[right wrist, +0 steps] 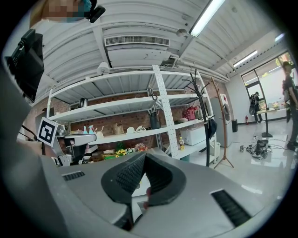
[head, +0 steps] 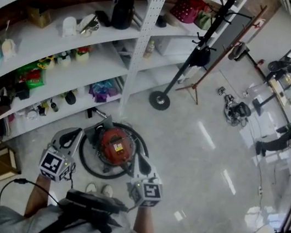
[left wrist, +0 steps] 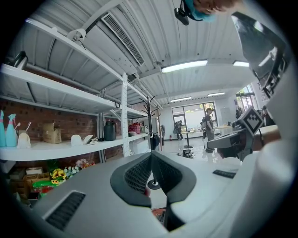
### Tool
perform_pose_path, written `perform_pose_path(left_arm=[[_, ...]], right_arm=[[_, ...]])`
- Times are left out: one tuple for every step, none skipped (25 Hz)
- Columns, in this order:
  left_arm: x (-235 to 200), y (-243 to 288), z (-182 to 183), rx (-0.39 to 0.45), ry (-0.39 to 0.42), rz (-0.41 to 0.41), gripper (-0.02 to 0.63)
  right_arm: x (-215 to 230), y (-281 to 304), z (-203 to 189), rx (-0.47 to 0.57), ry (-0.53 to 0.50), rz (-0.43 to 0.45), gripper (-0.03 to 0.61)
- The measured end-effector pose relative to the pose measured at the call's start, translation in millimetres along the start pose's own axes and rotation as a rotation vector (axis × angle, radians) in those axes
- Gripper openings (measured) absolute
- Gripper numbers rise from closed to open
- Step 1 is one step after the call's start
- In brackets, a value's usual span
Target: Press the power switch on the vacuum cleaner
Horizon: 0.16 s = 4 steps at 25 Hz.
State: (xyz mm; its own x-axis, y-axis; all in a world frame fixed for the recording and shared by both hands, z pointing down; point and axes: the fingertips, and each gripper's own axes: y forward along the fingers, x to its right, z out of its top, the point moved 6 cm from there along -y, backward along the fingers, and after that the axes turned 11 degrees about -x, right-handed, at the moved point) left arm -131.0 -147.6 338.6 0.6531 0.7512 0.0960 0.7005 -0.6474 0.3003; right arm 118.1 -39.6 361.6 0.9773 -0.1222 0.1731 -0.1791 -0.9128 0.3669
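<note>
Place: open lab-type workspace (staged like a home)
Evidence: white metal shelving (head: 89,58) with household props, brick wall (right wrist: 130,122)
Floor: glossy floor (head: 201,151), coat stand (head: 202,45)
Background: people by big windows (left wrist: 195,116), strip lights (left wrist: 184,66)

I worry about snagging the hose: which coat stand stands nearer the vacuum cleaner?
The black coat stand on the round disc base; the wooden stand with splayed legs is farther from the red vacuum cleaner.
</note>
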Motion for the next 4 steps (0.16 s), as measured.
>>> perform_pose_path(left_arm=[[-0.3, 0.0, 0.0, 0.002, 0.004, 0.003, 0.006], [-0.4, 0.0, -0.1, 0.004, 0.006, 0.005, 0.006], [-0.3, -0.1, -0.2, 0.005, 0.007, 0.007, 0.006], [-0.2, -0.2, -0.3, 0.005, 0.008, 0.009, 0.007]], right_arm=[[1.1, 0.4, -1.1, 0.003, -0.006, 0.003, 0.012], [1.7, 0.6, -1.6, 0.006, -0.01, 0.005, 0.012], [1.7, 0.4, -1.1, 0.005, -0.01, 0.005, 0.012], [1.3, 0.0, -0.1, 0.004, -0.009, 0.005, 0.012]])
